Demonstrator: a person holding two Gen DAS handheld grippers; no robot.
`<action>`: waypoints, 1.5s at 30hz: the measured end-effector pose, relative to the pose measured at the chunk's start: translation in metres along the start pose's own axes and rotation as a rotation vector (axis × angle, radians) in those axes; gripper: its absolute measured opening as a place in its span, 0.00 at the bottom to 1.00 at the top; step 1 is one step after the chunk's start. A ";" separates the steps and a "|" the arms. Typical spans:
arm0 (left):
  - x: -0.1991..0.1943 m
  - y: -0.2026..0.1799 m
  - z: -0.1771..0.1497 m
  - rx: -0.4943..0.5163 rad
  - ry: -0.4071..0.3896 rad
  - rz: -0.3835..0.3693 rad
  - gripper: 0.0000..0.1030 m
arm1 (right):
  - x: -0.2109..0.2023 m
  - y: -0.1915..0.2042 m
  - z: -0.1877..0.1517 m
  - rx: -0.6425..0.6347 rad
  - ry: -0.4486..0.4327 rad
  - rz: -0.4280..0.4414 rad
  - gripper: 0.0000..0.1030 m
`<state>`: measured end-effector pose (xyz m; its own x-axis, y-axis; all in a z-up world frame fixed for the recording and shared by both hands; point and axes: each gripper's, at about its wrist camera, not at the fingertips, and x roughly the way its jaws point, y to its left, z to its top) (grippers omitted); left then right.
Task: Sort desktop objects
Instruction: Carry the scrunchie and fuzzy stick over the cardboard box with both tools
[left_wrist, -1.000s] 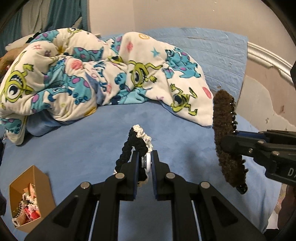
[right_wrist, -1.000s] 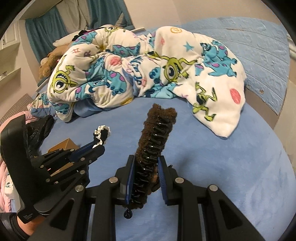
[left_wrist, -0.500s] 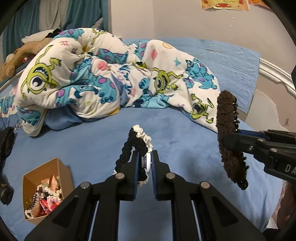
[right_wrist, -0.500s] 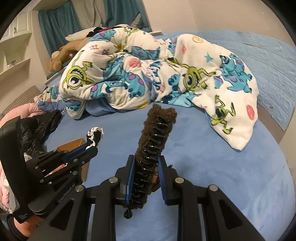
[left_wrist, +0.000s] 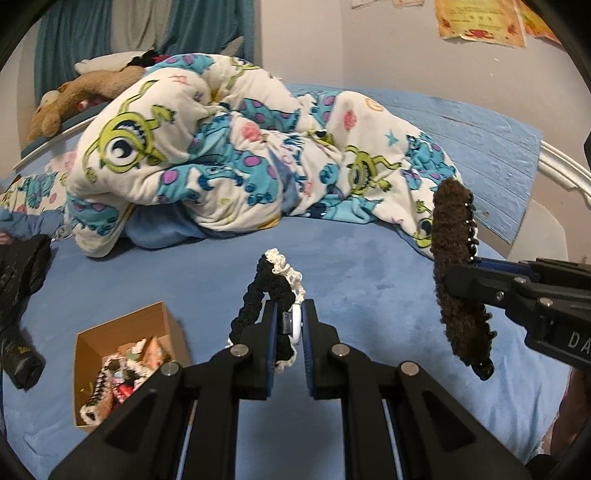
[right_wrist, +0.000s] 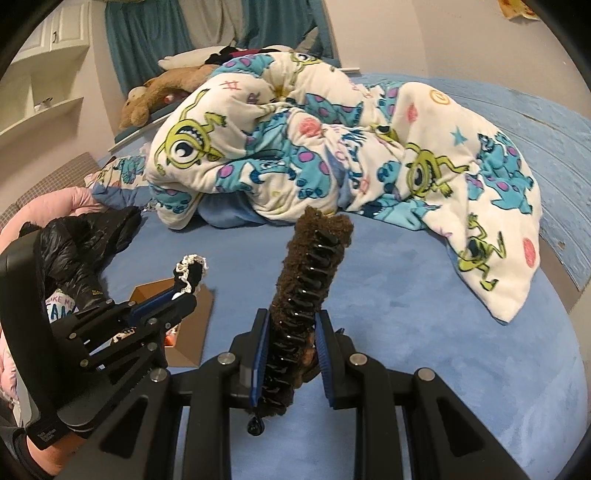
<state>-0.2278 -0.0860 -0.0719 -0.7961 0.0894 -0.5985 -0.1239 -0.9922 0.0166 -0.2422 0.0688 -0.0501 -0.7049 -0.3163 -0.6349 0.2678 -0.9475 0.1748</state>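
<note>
My left gripper is shut on a black scrunchie with a cream frill, which sticks up from between the fingers. My right gripper is shut on a fuzzy brown claw clip with black teeth, held upright. Both hang above the blue bedsheet. In the left wrist view the clip and the right gripper are at the right. An open cardboard box with several hair accessories sits low on the left. In the right wrist view the left gripper with the scrunchie hovers over that box.
A bunched monster-print blanket covers the far half of the bed. A brown plush toy lies behind it. A black jacket and pink fabric lie at the left edge. Blue sheet stretches to the right.
Both grippers have swung left and risen a little, each keeping its item. The cardboard box has come closer and further into the left wrist view.
</note>
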 end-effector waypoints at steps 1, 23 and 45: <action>-0.002 0.005 -0.001 -0.004 -0.002 0.007 0.12 | 0.002 0.005 0.001 -0.005 0.003 0.005 0.24; -0.039 0.106 -0.026 -0.106 -0.011 0.116 0.12 | 0.029 0.114 0.011 -0.114 0.018 0.087 0.24; -0.045 0.187 -0.065 -0.199 0.015 0.197 0.12 | 0.073 0.199 -0.003 -0.196 0.069 0.155 0.24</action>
<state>-0.1767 -0.2808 -0.0944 -0.7844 -0.1070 -0.6110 0.1525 -0.9880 -0.0228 -0.2382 -0.1424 -0.0636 -0.6012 -0.4466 -0.6626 0.4958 -0.8588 0.1290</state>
